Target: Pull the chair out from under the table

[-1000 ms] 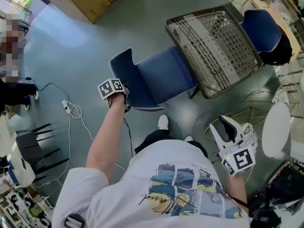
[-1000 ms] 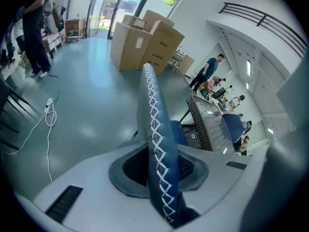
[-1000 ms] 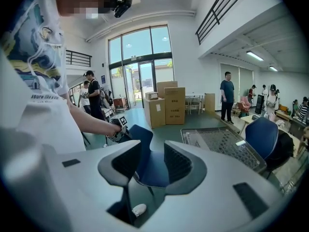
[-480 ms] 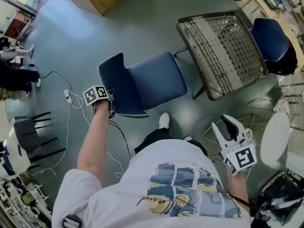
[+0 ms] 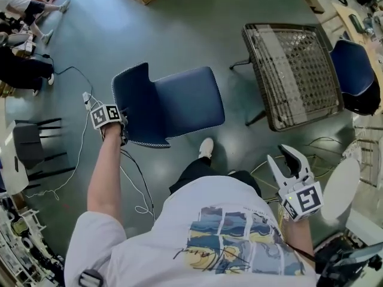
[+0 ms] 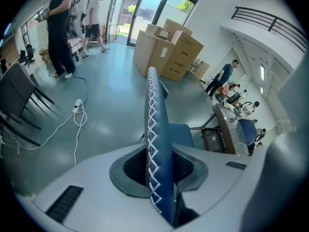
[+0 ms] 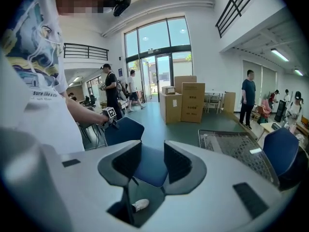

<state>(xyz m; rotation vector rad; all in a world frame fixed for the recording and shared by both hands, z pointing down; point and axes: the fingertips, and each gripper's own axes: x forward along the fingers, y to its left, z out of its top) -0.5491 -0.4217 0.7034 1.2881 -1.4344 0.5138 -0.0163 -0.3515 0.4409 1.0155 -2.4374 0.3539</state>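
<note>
The blue chair (image 5: 179,103) stands on the floor left of the wire-mesh table (image 5: 293,70), fully out from under it. My left gripper (image 5: 122,135) is shut on the lower edge of the chair's backrest (image 5: 131,100). In the left gripper view the white-stitched backrest edge (image 6: 153,129) runs straight between the jaws of this gripper (image 6: 157,168), which pinch it. My right gripper (image 5: 287,161) hangs near my right hip, open and holding nothing. In the right gripper view, this open gripper (image 7: 149,163) frames the chair seat (image 7: 150,170) behind it, with the table (image 7: 236,149) to the right.
A second blue chair (image 5: 353,70) sits behind the table. A cable with a power strip (image 5: 87,100) lies on the floor by my left gripper. A black chair (image 5: 33,148), cardboard boxes (image 6: 169,50), a white round top (image 5: 338,187) and several people (image 5: 24,70) stand around.
My left gripper has drawn the chair to the left, and the gap between chair and table has widened. The right gripper has hardly shifted.
</note>
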